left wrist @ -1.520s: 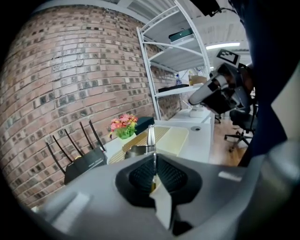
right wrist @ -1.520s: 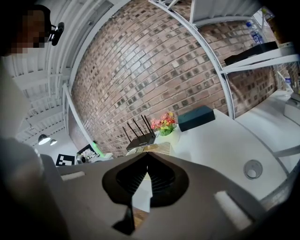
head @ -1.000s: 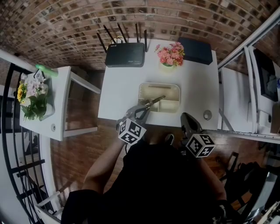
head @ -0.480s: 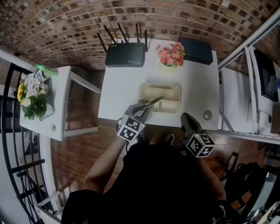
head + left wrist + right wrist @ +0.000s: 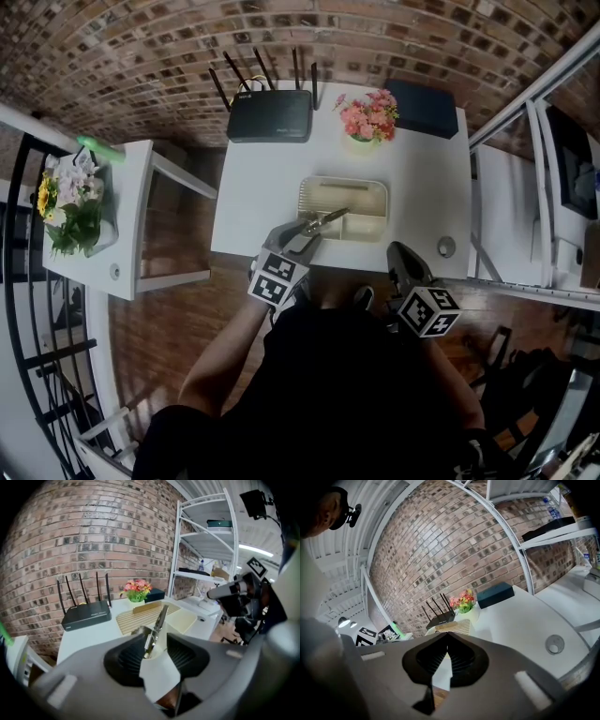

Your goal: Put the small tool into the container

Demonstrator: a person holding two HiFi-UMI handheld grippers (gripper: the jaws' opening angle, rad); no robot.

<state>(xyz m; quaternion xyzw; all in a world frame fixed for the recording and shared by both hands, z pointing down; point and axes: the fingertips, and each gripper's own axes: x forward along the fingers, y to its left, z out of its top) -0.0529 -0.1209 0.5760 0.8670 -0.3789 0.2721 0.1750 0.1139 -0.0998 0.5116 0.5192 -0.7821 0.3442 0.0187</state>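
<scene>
Brick-walled room; white tabletop (image 5: pixel 253 187). Item: slim metal implement (image 5: pixel 160 616), probably stiff, light and slick. It leans loose between the left tool's (image 5: pixel 157 639) just-opened jaws, tip over the container (image 5: pixel 367 192) at 1 o'clock. Best hold: mid-shaft. Right tool (image 5: pixel 447 644) clenched, empty.

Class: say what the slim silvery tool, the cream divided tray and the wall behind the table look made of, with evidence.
Slim silvery tool: probably metal, bright glinting shaft.
Cream divided tray: likely matte plastic, moulded ribs, even colour.
Wall: rough brick, reddish courses with pale mortar lines.
</scene>
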